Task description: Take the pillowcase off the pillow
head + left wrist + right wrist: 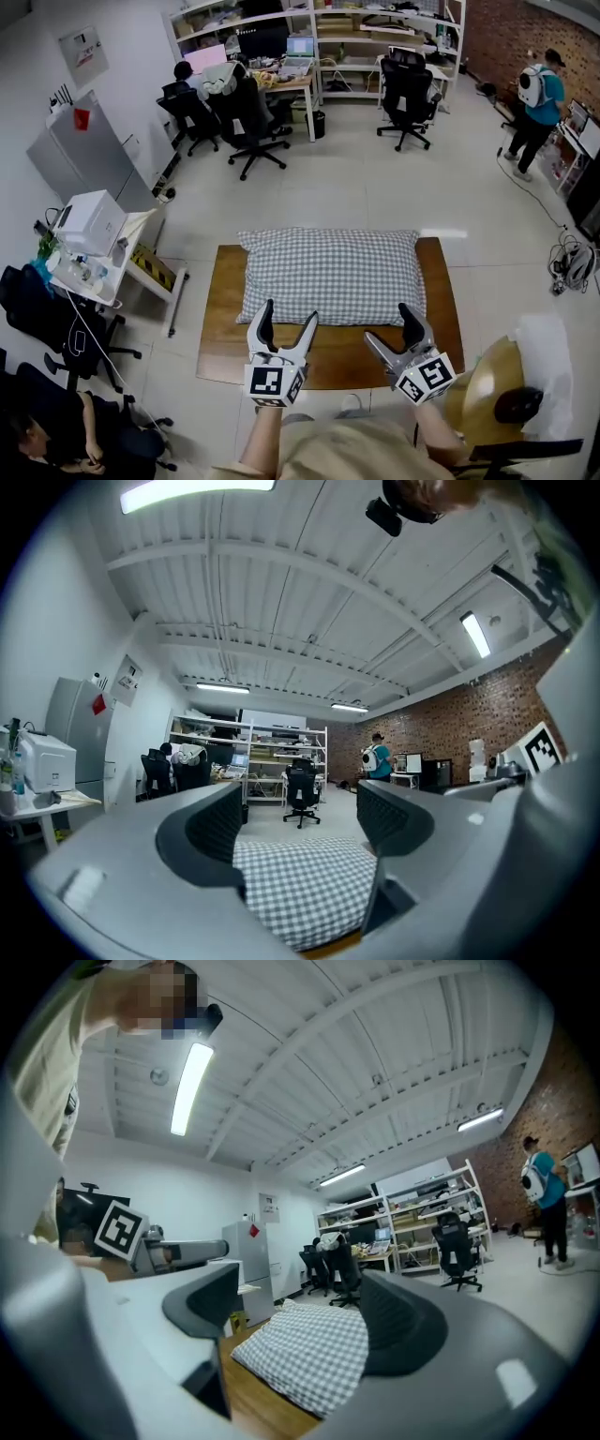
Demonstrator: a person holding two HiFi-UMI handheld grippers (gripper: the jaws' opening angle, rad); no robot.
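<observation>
Head view: pillow (330,275) in checked pillowcase (281,281), flat on the wooden tabletop (220,356). Left gripper (289,311) and right gripper (387,323) side by side near the front edge, clear of the pillow.

Left gripper view: jaws well apart, gripping nothing, pillow beyond the gap.

Right gripper view: jaws likewise wide and empty. Wall notice (269,1206) too small to read.

I can read no words or numbers anywhere here. The notice (82,54) on the wall (33,89), upper left, is too small to read.
</observation>
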